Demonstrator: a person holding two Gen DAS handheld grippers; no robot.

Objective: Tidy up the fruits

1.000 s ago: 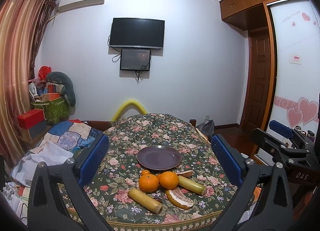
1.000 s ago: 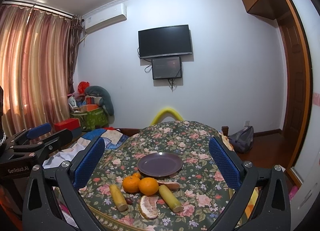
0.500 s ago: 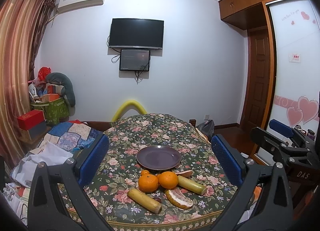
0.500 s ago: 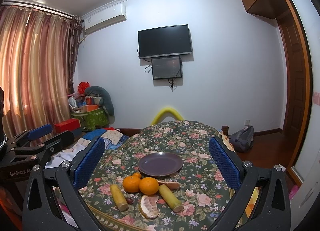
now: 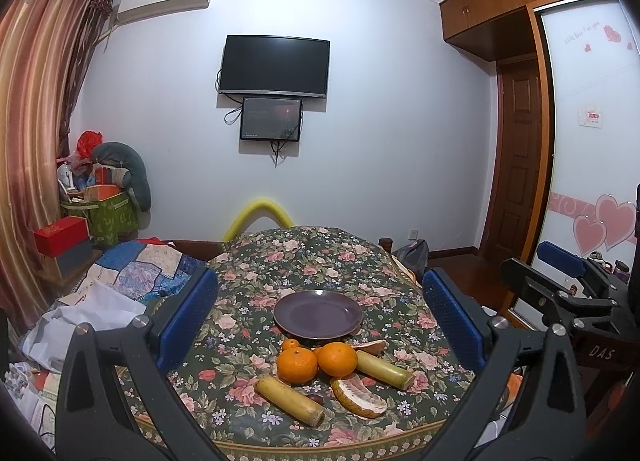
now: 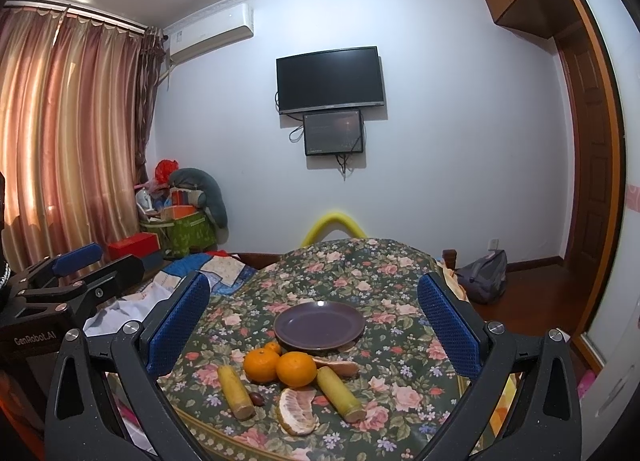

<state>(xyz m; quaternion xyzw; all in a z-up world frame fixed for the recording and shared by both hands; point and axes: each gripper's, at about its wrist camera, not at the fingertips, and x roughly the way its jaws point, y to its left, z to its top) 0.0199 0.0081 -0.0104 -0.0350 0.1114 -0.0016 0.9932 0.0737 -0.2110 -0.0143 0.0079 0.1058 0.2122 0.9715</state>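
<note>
Hanging in the air above the near edge of the bench, the left gripper [image 5: 320,325] and the right gripper [image 6: 316,325] both have their blue-padded jaws wide apart and hold nothing. The round bench with the flowery dark green cloth [image 5: 256,261] carries all the fruit. A round purple plate [image 5: 318,314] sits in the middle with nothing on it. Just in front of it are two big round oranges [image 5: 297,365] side by side, touching. A small orange [image 5: 289,344] peeks out behind them. Two yellow stick-shaped pieces [image 5: 289,396] lie on either side, and a peeled pomelo piece [image 5: 358,398] lies nearest. I think no fruit has been picked yet. Next, one gripper should go down over a big orange, close softly on it, and carry it to the plate. Round fruit may roll away if bumped.
</note>
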